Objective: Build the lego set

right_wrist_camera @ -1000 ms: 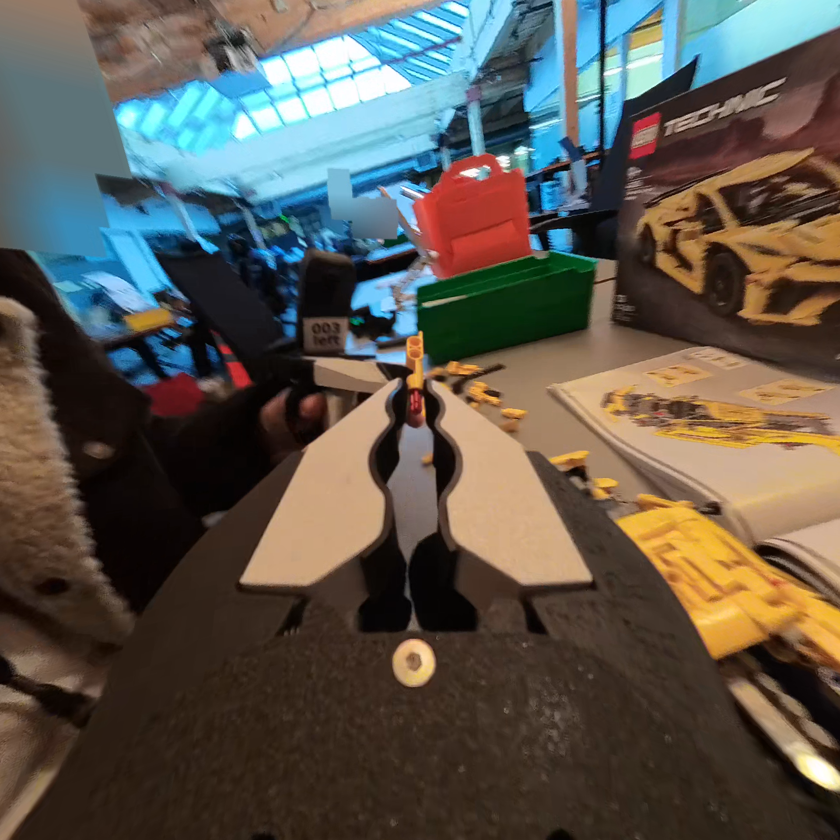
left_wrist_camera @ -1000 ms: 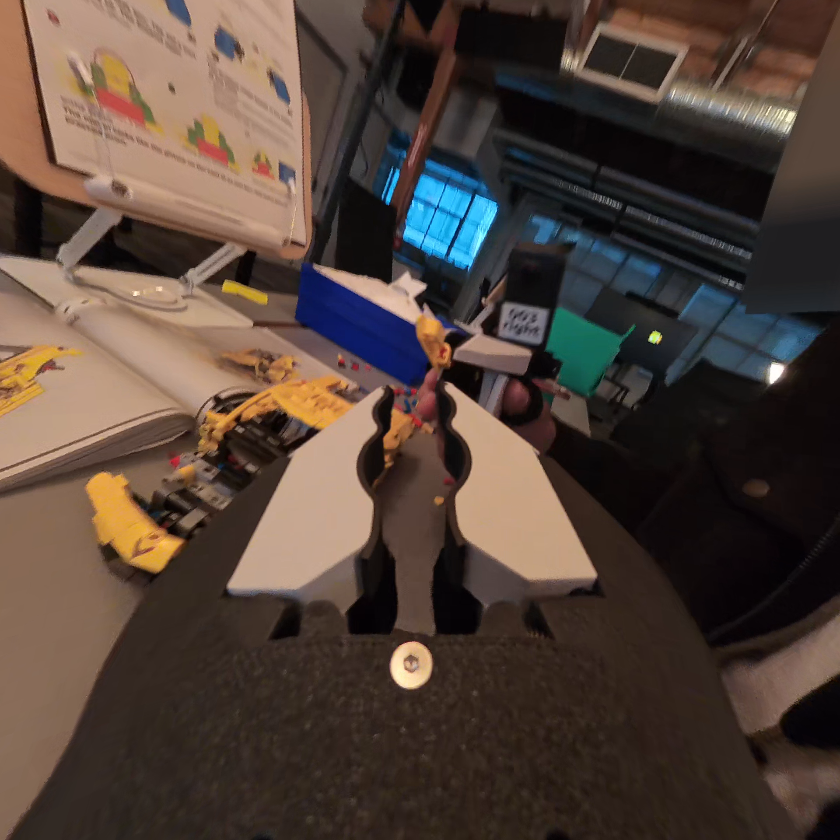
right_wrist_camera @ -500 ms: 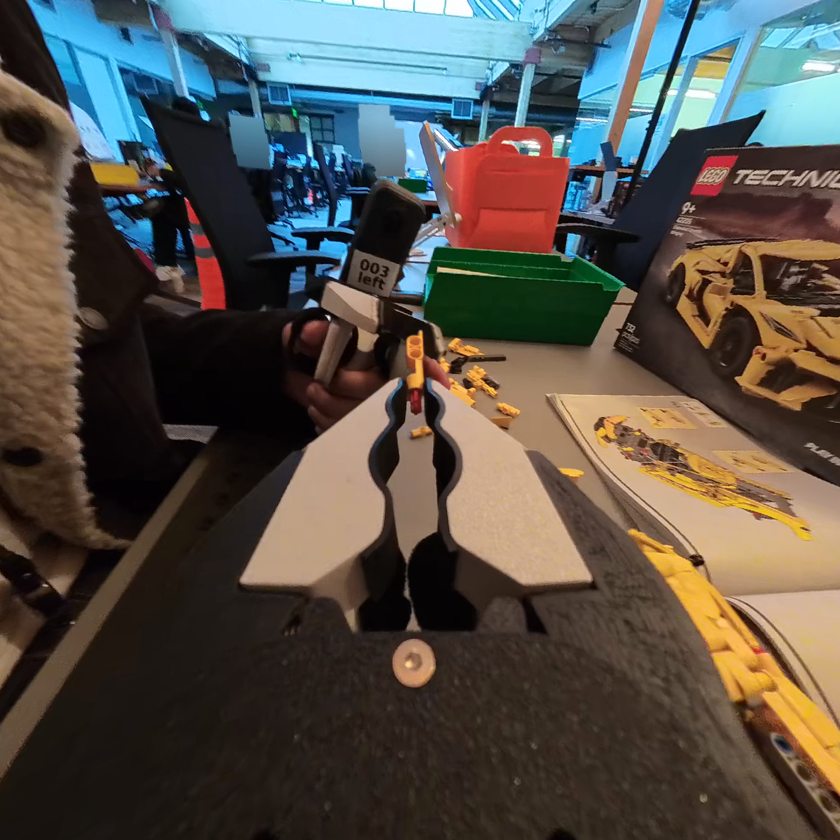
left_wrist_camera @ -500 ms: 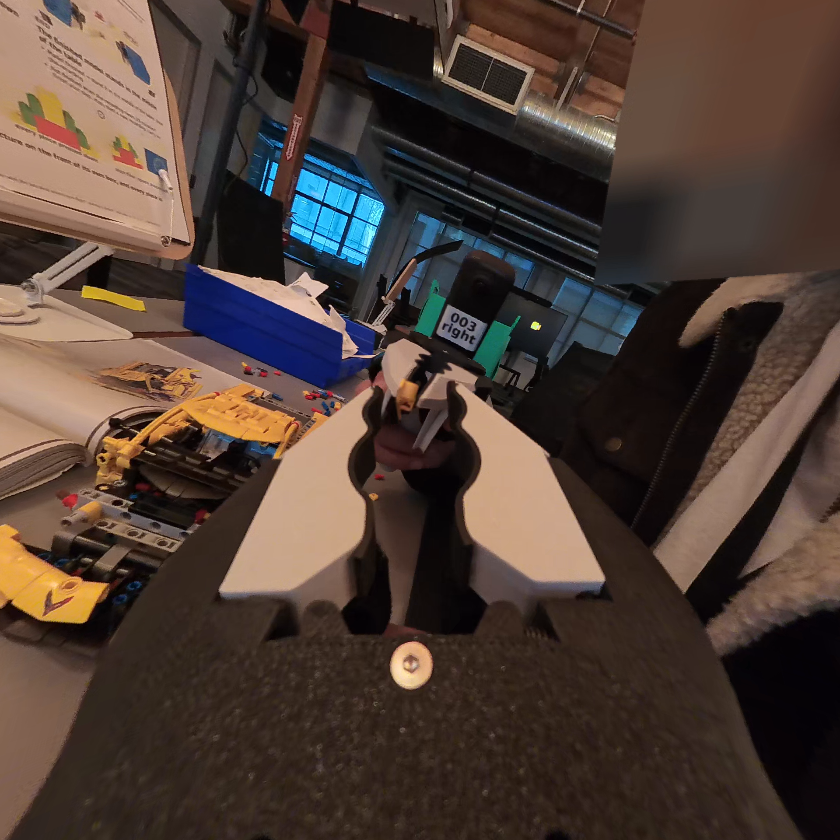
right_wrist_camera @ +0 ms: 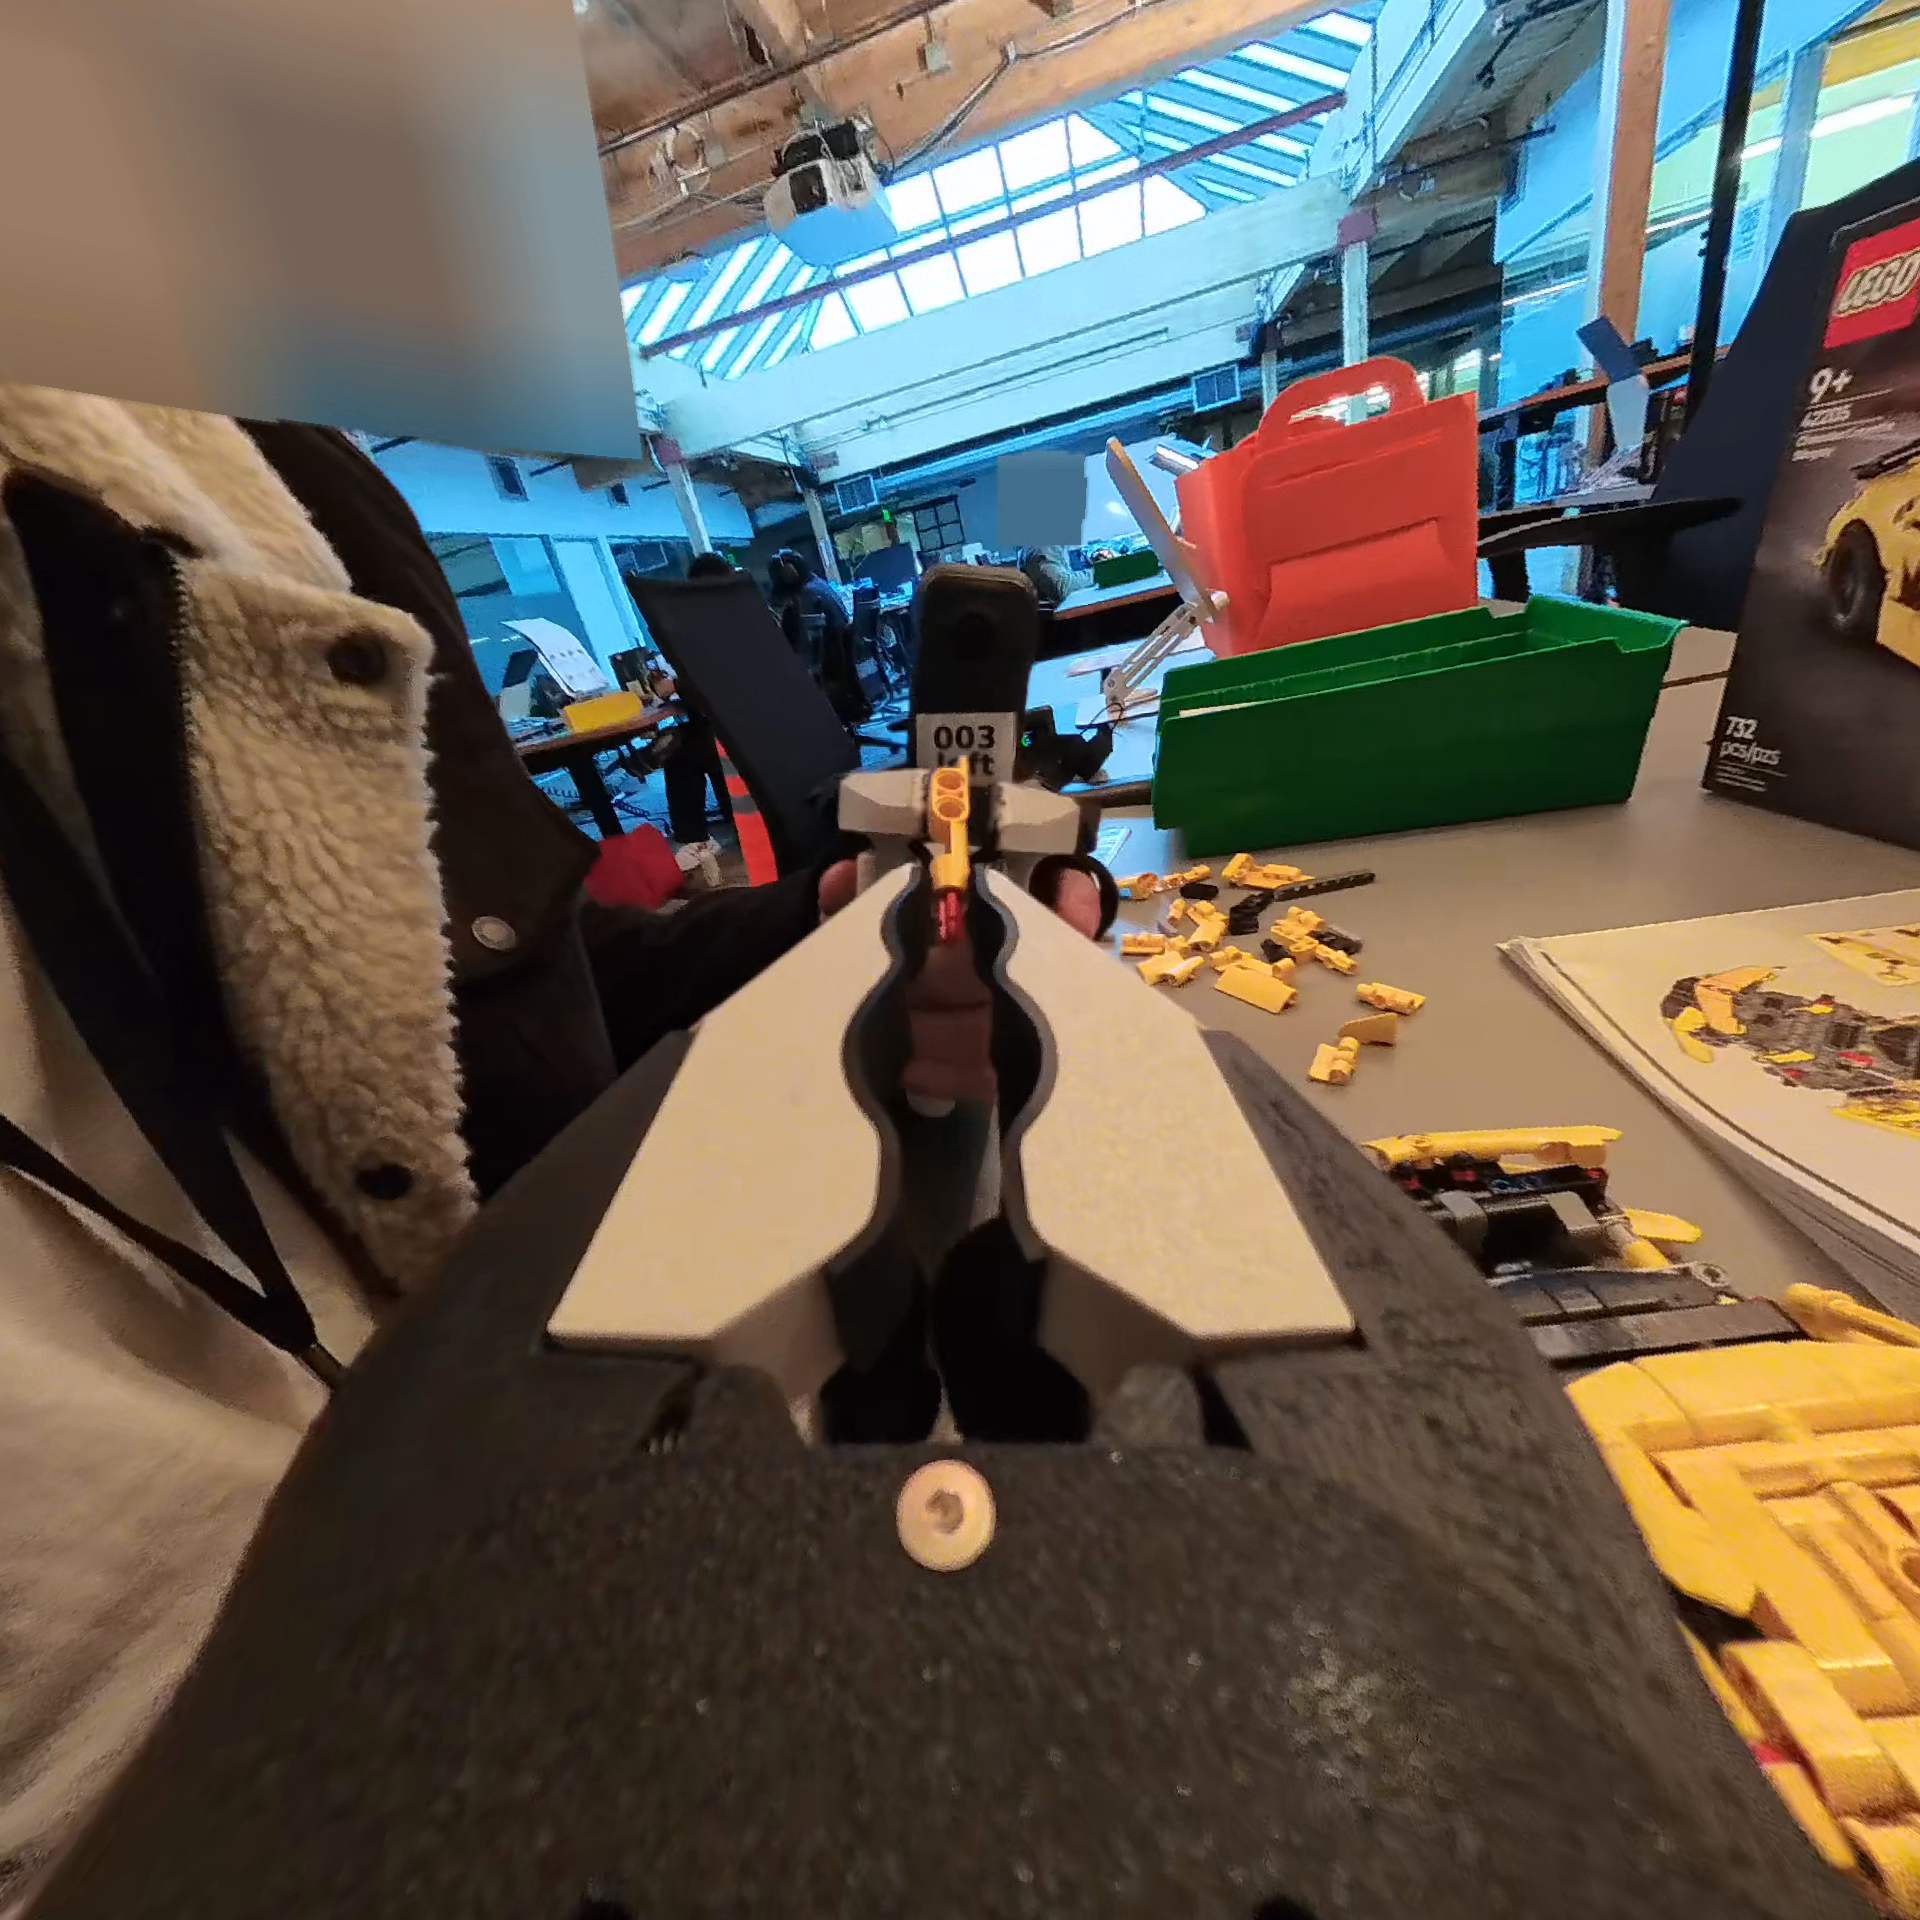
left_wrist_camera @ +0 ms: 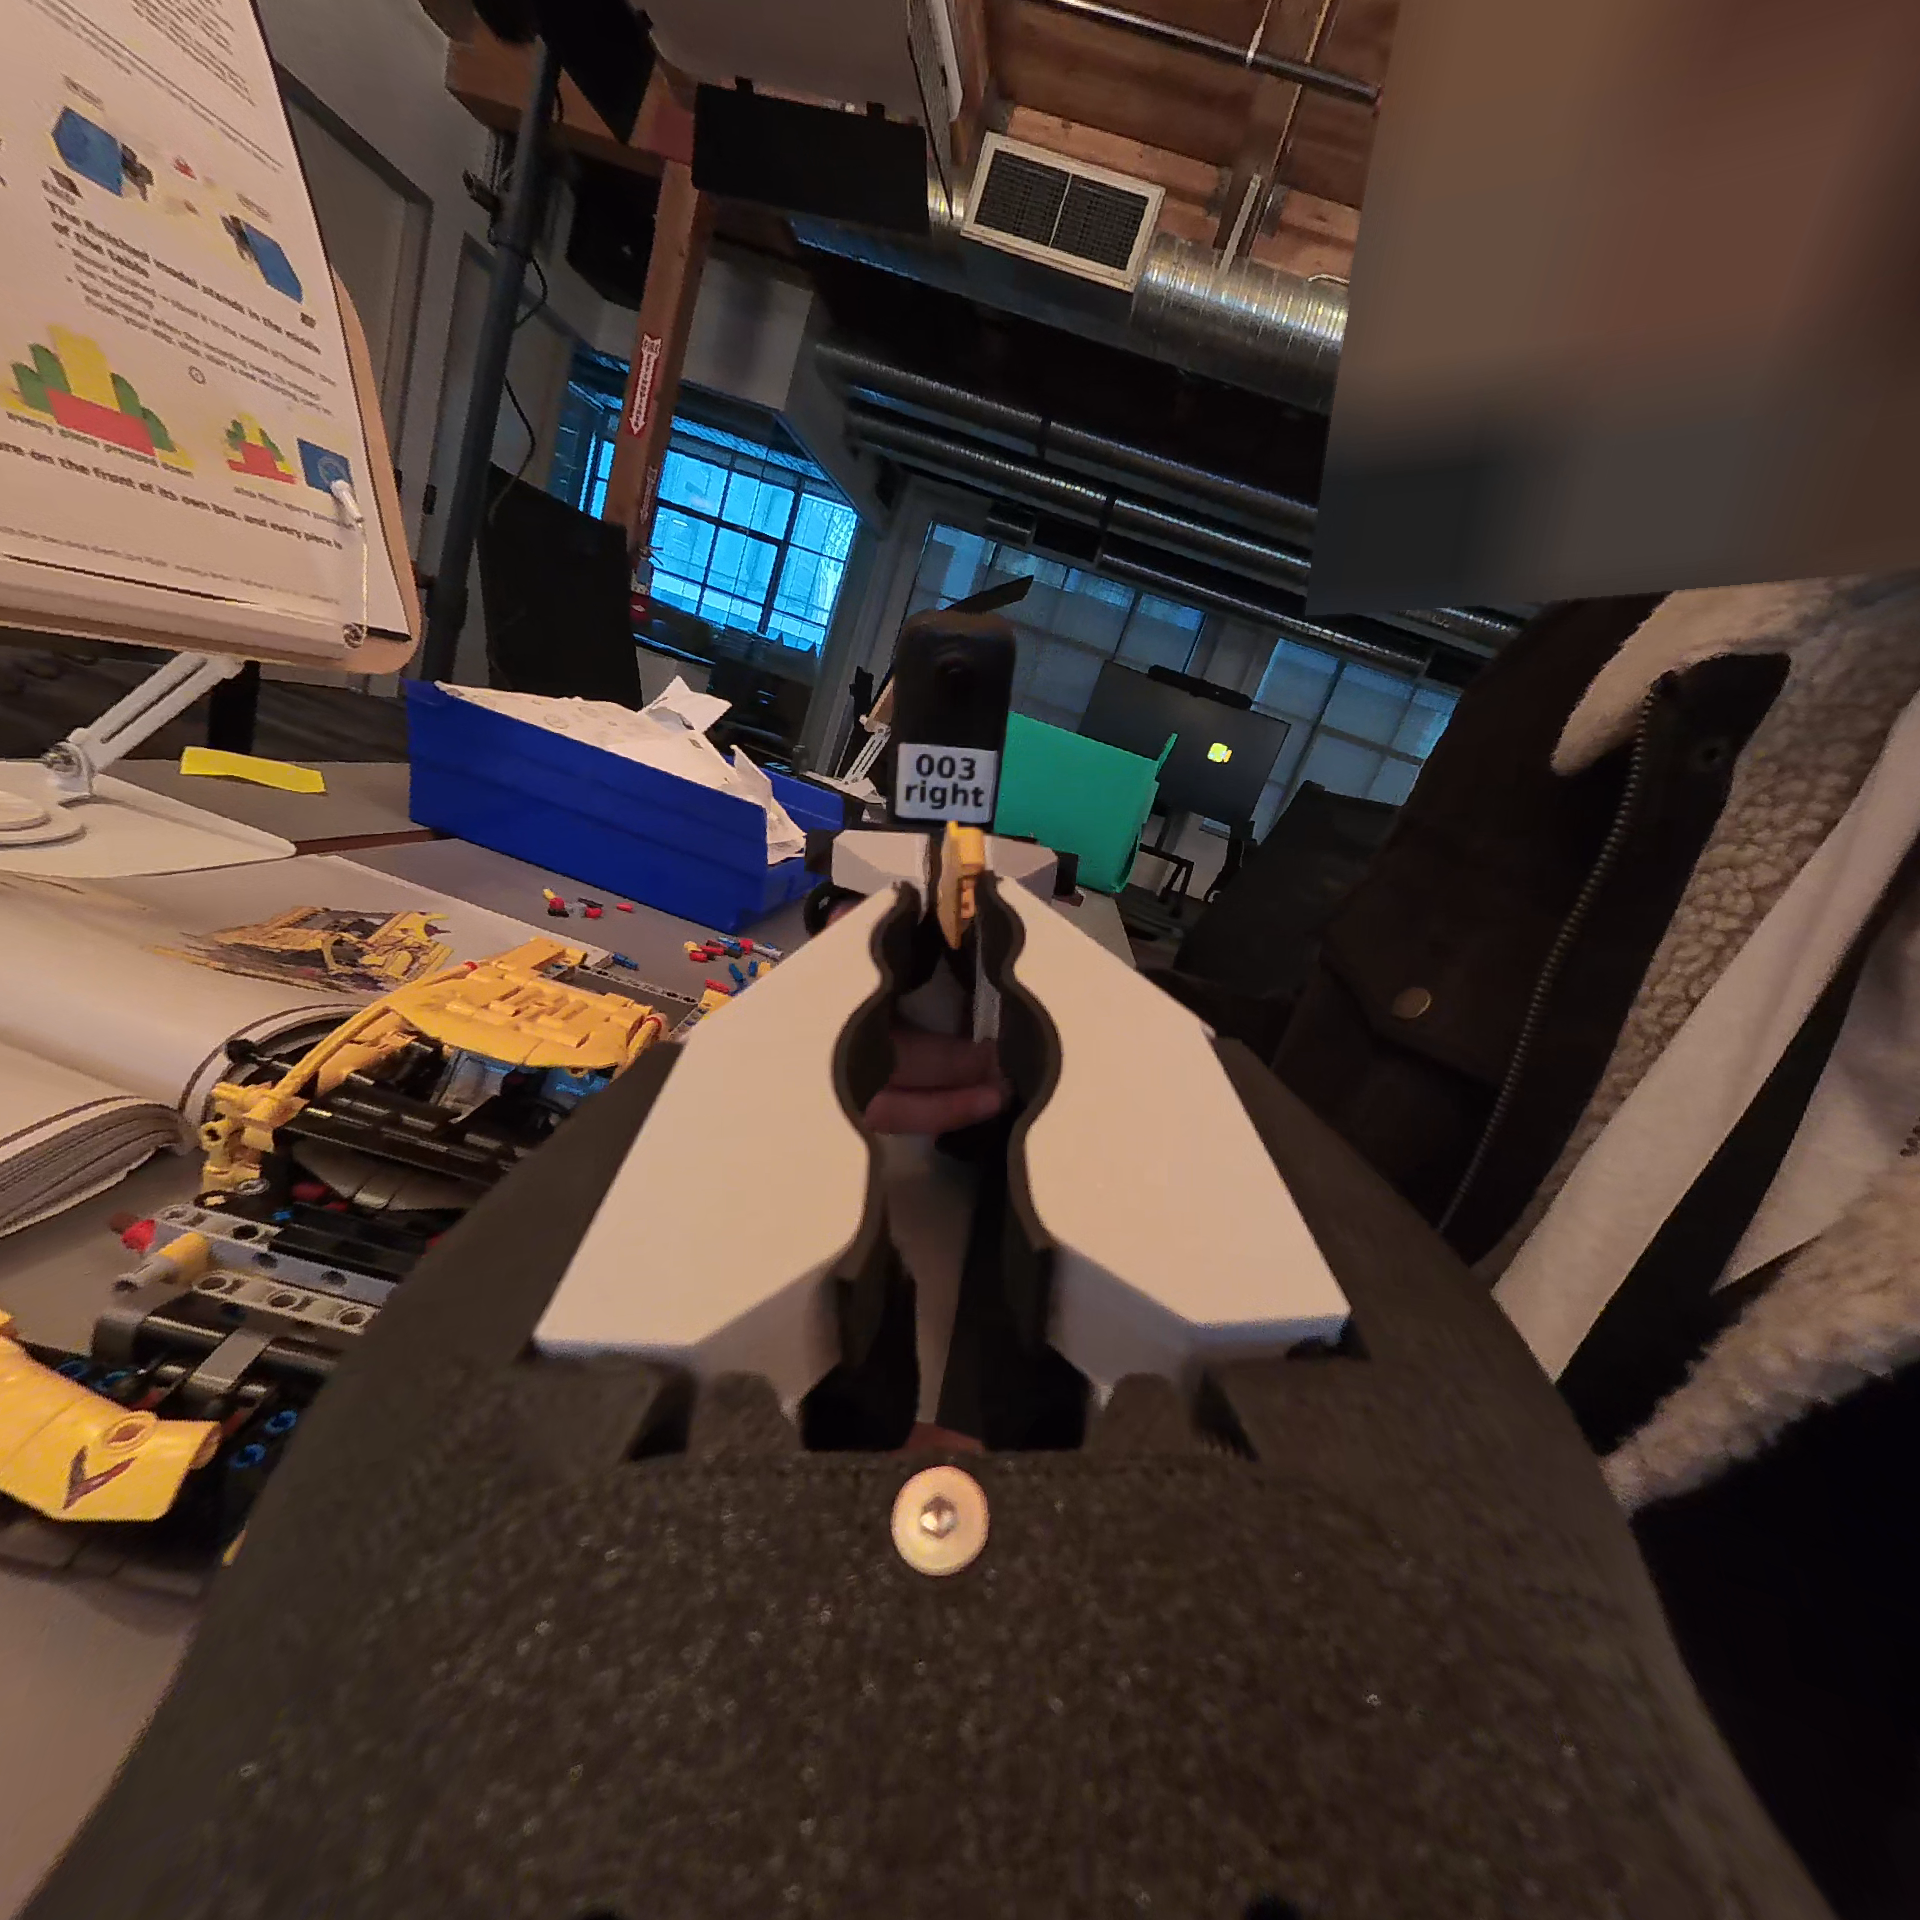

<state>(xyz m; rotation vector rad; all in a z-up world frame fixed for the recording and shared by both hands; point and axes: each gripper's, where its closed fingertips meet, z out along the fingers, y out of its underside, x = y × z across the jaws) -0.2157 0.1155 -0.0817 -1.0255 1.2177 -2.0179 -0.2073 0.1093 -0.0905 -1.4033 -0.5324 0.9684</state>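
Partly built yellow car model [left_wrist_camera: 436, 1049] lies on the grey table [right_wrist_camera: 1558, 862] beside the open instruction booklet [right_wrist_camera: 1766, 1029], with loose yellow parts [right_wrist_camera: 1247, 956] scattered farther back near the green bin [right_wrist_camera: 1403, 717]. Above the table, the two tools meet tip to tip at chest height, each pointing level at the other. Right gripper [right_wrist_camera: 951, 899] is clamped on a small yellow connector with a red pin [right_wrist_camera: 948, 842], held upright. Left gripper [left_wrist_camera: 951, 894] has its tips nearly together about the same piece; whether it grips or only touches cannot be told. Step in hand, by judgement: a mid-air sub-assembly or hand-over. The next move calls for fine alignment and a steady squeeze.
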